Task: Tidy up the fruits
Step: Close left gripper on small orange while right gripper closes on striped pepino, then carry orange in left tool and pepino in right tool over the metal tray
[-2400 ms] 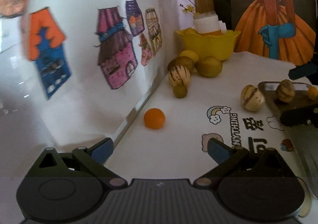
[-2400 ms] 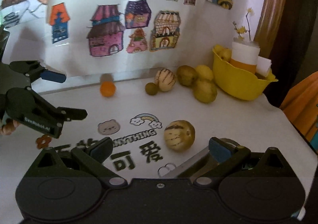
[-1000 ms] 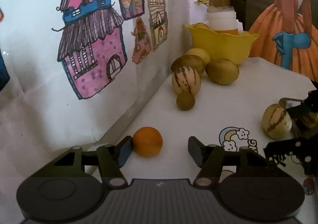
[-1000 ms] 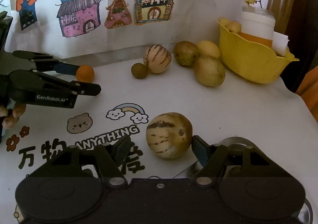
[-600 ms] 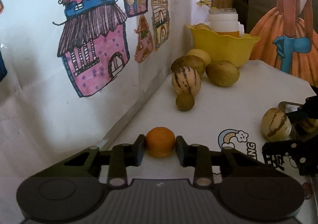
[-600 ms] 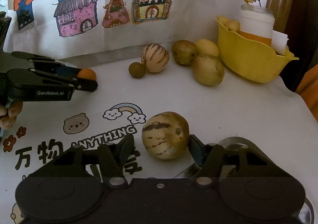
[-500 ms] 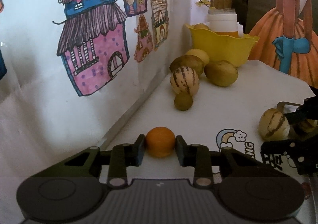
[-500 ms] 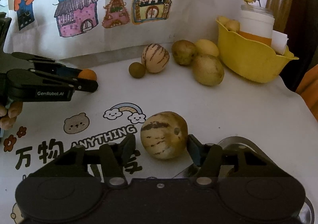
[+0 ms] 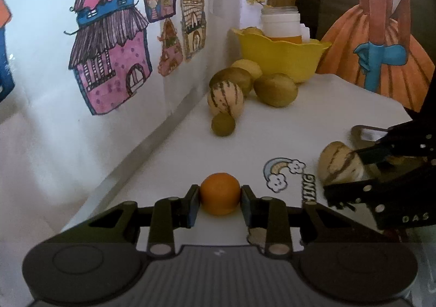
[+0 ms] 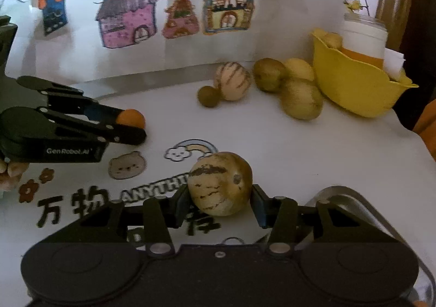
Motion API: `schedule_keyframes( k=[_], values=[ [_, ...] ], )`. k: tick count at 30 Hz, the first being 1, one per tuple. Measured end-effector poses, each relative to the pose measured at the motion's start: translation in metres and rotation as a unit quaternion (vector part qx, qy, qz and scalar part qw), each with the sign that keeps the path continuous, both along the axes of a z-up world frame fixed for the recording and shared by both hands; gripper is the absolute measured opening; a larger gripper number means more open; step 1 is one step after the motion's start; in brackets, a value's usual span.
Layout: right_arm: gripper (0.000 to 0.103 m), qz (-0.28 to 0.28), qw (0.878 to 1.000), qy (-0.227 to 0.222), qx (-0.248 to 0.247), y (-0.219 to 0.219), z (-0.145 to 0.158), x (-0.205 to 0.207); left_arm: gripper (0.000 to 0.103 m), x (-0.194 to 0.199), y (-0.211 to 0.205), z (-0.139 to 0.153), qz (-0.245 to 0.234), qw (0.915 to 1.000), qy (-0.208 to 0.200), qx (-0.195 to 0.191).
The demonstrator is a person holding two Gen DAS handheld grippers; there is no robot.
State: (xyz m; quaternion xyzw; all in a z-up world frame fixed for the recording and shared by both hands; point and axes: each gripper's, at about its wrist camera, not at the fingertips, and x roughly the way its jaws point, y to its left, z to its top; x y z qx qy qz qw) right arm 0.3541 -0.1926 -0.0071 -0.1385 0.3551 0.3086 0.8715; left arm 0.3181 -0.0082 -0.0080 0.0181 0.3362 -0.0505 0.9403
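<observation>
Left gripper (image 9: 220, 199), at the left side of the table (image 9: 272, 143) near the wall edge: both pads pressed against a small orange fruit (image 9: 220, 193), held between the fingertips just over the white surface. Same grip visible in the right wrist view, orange fruit (image 10: 130, 118) peeking out past the black fingers.

Along the back edge by the wall with house drawings (image 9: 109, 61): small round green fruit (image 9: 223, 124), touching a striped pale melon (image 9: 225, 99); behind and right of it, a brownish-green fruit (image 9: 235, 78), a yellow fruit (image 9: 249, 67) and a larger olive-green fruit (image 9: 275, 86), clustered together.

Back right corner: yellow bowl (image 9: 283, 56), holding a white-and-orange jar (image 9: 282, 24) and some yellowish fruit; small yellow flowers on twigs behind.

Centre of the table: printed rainbow-and-cloud sticker (image 10: 190, 150), bear sticker (image 10: 126, 165), black lettering.

Right gripper (image 10: 220, 204), near the front right: fingers closed on a striped tan melon (image 10: 220, 183), pads touching both sides. Metal tray (image 10: 351, 203) just right of it, partly hidden behind the gripper body.
</observation>
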Motion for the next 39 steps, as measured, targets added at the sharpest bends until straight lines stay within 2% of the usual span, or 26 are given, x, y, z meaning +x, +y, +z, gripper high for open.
schedule_keyframes(
  k=[11, 19, 24, 29, 33, 39],
  values=[
    [0.049, -0.004, 0.999, 0.002, 0.040, -0.012, 0.003, -0.029, 0.034, -0.021, -0.005, 0.003, -0.013, 0.9998, 0.009, -0.008],
    [0.049, -0.039, 0.996, -0.025, 0.081, -0.045, 0.024, -0.063, 0.034, -0.038, -0.020, 0.014, -0.024, 0.9993, 0.007, -0.027],
    [0.049, -0.067, 0.992, -0.041, 0.098, -0.078, 0.038, -0.089, 0.034, -0.051, -0.041, 0.024, -0.042, 0.9982, 0.002, -0.042],
    [0.049, -0.094, 0.990, -0.057, 0.094, -0.107, 0.044, -0.118, 0.034, -0.064, -0.068, 0.031, -0.060, 0.9966, -0.011, -0.056],
    [0.049, -0.112, 0.987, -0.065, 0.090, -0.129, 0.043, -0.141, 0.034, -0.075, -0.092, 0.033, -0.079, 0.9941, -0.026, -0.070],
    [0.049, -0.147, 0.983, -0.055, 0.091, -0.158, 0.032, -0.164, 0.034, -0.079, -0.123, 0.025, -0.103, 0.9912, -0.011, -0.082]
  ],
)
